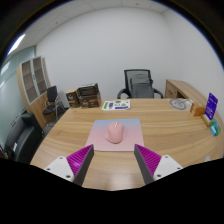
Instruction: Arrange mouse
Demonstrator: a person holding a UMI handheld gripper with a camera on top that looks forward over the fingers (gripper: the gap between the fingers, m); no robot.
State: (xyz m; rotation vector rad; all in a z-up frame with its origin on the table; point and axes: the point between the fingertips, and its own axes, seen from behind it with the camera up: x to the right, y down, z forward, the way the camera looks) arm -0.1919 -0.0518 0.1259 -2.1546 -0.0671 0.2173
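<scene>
A pink mouse (115,132) sits on a pale pink mouse mat (116,135) in the middle of a wooden table (60,135). My gripper (113,160) hovers above the table's near edge, with the mouse and mat just ahead of the fingers. The two purple-padded fingers (78,161) stand wide apart with nothing between them, so the gripper is open and empty.
Papers or a booklet (115,104) lie at the table's far side. A round white object (179,104) and a blue box (211,104) with small teal items sit at the far right. A black office chair (138,84) stands behind the table, another chair (50,98) and shelves at the left.
</scene>
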